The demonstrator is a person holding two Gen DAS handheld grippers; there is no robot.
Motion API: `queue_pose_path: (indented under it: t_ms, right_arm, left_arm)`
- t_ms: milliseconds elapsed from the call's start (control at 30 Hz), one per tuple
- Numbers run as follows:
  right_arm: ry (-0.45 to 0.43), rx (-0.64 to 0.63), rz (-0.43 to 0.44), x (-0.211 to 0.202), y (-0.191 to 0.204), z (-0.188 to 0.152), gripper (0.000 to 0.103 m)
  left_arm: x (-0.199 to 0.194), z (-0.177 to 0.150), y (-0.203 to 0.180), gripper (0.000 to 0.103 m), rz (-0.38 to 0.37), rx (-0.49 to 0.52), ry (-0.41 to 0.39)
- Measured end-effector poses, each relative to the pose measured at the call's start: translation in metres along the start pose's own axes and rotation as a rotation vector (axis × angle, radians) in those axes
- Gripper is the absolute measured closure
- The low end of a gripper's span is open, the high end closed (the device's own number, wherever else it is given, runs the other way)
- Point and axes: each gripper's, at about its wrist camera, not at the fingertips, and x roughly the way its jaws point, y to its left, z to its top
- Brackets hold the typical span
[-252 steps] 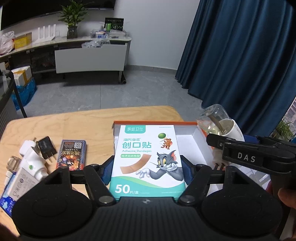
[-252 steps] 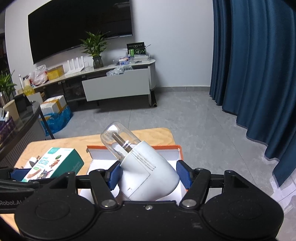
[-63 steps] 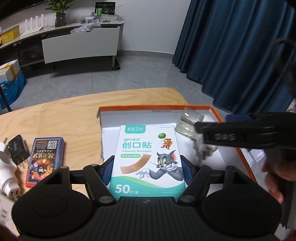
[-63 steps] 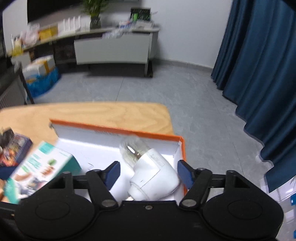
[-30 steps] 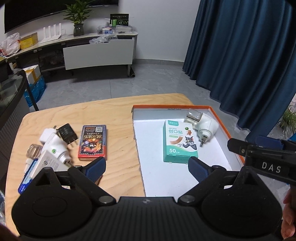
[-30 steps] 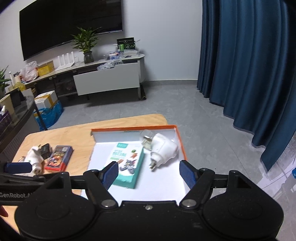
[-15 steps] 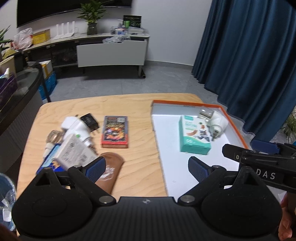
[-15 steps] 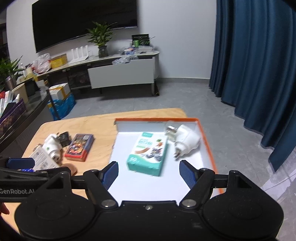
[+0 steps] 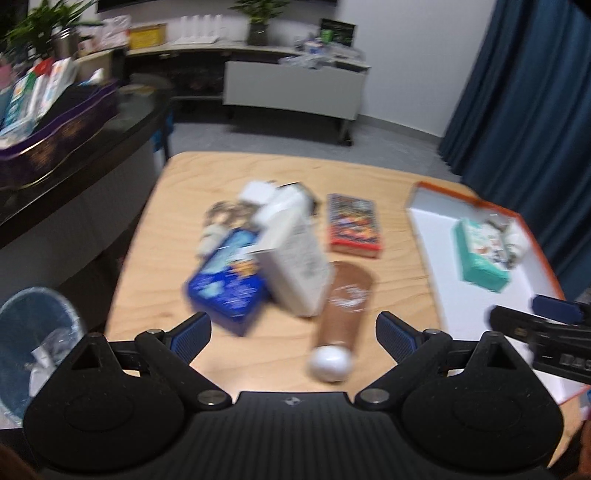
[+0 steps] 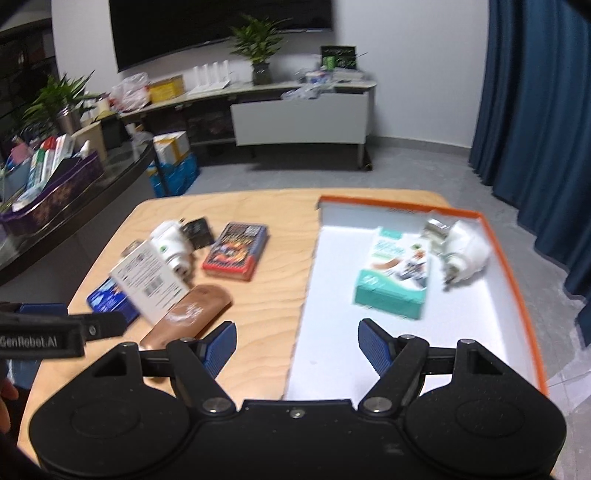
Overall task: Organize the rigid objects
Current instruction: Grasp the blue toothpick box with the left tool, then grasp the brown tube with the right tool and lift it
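Left wrist: left claw point(image 9: 293, 334) wide, empty (blurred); brown tube point(image 9: 345, 306) between fingers, untouched.

Home living room, wall television point(image 10: 221, 29), low media console point(image 10: 295, 107), potted plant point(image 10: 260, 48), blue curtains point(image 10: 535, 110), wooden table point(image 10: 277, 258)

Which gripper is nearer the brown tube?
Left. The left gripper hovers right over the brown tube, whose white cap lies between its open fingers. The right gripper sits off to the tube's right, at the tray edge.
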Motion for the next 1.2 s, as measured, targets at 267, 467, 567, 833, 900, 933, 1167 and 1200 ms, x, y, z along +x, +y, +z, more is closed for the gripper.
queue_pose_path:
  t_ms: [267,467,567,833,900,933,1167,1200]
  right_arm:
    - [0.006,0.019,0.013,0.004,-0.001,-0.003,0.017]
    - [0.015,0.036,0.016,0.008,-0.002,-0.004,0.017]
    - [0.028,0.033,0.011,0.012,-0.002,-0.005,0.017]
    - [0.078,0.04,0.049,0.026,0.015,-0.006,0.017]
    - [0.099,0.046,0.08,0.033,0.024,-0.007,0.017]
    - [0.11,0.047,0.094,0.036,0.03,-0.007,0.017]
    - [0.18,0.095,0.162,0.069,0.075,-0.002,0.017]
    - [0.188,0.093,0.15,0.075,0.082,-0.001,0.017]
  left_arm:
    - [0.033,0.007,0.042,0.004,0.063,0.039,0.016]
    - [0.061,0.014,0.037,0.005,0.06,0.155,0.015]
    - [0.072,0.016,0.035,0.009,0.051,0.181,0.008]
    - [0.071,0.009,0.027,0.04,0.03,0.189,-0.015]
    - [0.062,0.003,0.029,0.04,0.036,0.172,-0.015]
    - [0.058,0.0,0.031,0.04,0.039,0.162,-0.016]
    - [0.01,-0.017,0.055,0.04,0.075,0.068,-0.074]
    - [0.005,-0.017,0.058,0.04,0.076,0.056,-0.078]
